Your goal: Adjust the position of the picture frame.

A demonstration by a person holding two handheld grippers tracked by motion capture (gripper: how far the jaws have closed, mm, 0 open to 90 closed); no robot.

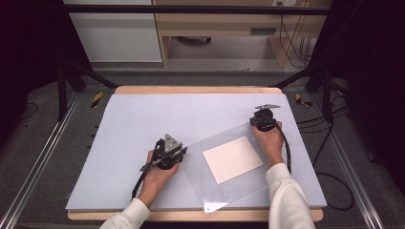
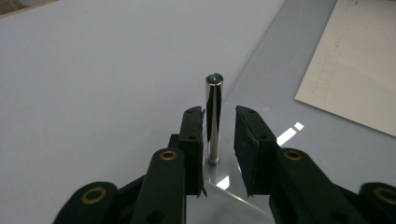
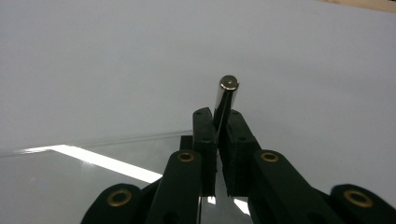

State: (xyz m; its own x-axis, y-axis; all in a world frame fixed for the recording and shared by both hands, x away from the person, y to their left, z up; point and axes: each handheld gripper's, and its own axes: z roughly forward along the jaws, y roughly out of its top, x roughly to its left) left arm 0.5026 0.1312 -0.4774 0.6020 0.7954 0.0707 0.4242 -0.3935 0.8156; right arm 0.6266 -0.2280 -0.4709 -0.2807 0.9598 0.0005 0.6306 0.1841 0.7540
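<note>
While both pins stand on the sheet [image 1: 224, 186] | card [image 1: 232, 159] beneath, mat [image 1: 133, 138] under all | right gripper [image 3: 218, 135] at 2 o'clock clamps its pin [image 3: 227, 100] | left gripper [image 2: 219, 135] at 9 o'clock straddles pin [image 2: 214, 116], gap remaining | lift pending

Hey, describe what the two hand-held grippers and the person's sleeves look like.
Both are black. The left hand-held gripper carries a grey three-cornered plate on top, and so does the right hand-held gripper. A black cable trails back from each. Up close, the jaws are black linkages with brass-coloured rivets and flat black pads. The person wears white long sleeves.
</note>
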